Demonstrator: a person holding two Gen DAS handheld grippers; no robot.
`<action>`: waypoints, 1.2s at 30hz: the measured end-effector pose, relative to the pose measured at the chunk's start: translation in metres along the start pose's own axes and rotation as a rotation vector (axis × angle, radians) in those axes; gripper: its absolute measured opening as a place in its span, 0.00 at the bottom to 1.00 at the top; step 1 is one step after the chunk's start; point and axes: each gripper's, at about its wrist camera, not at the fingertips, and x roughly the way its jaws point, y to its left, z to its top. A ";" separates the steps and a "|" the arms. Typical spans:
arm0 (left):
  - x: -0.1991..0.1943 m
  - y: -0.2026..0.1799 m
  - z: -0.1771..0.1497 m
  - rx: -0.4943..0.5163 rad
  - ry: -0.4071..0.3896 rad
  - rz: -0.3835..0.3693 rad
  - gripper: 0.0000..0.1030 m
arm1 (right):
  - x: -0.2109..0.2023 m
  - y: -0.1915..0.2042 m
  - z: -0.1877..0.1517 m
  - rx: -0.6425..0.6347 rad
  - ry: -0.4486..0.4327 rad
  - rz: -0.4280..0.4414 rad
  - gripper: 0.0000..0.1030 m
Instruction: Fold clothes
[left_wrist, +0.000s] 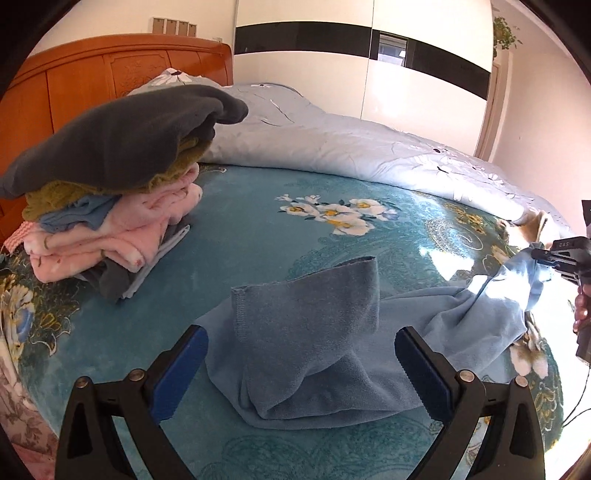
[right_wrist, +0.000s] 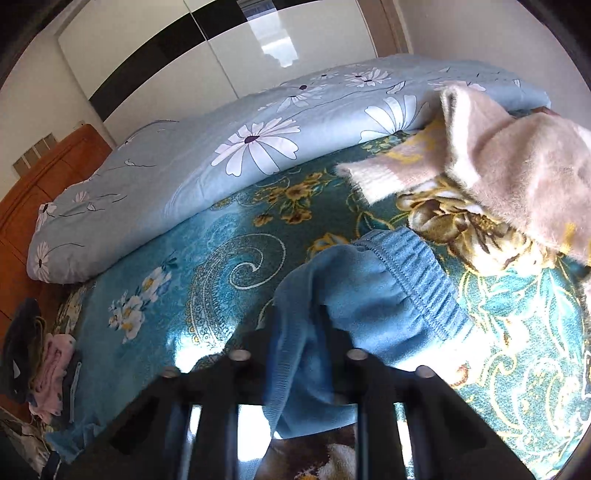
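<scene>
On the plush teal blanket (left_wrist: 258, 258), right tool (right_wrist: 317, 332) clenches fleecy blue garment (left_wrist: 314, 332); left tool (left_wrist: 301, 373) released.

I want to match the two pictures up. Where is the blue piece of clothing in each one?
Left wrist view: the blue garment lies low in the middle, between the open left tongs, stretching right to the right tongs.
Right wrist view: it is bottom centre, pinched in the right tongs.
Shared landmark: the daisy quilt behind.
</scene>
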 end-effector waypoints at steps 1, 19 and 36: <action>0.000 -0.003 0.000 0.010 -0.001 0.006 1.00 | -0.004 0.004 0.002 -0.014 -0.005 0.010 0.05; 0.014 0.078 -0.012 -0.304 0.062 -0.004 0.08 | -0.087 -0.028 -0.045 -0.211 -0.065 0.030 0.01; -0.049 0.146 -0.013 -0.375 -0.120 -0.075 0.06 | 0.018 0.048 0.021 -0.295 0.015 -0.162 0.42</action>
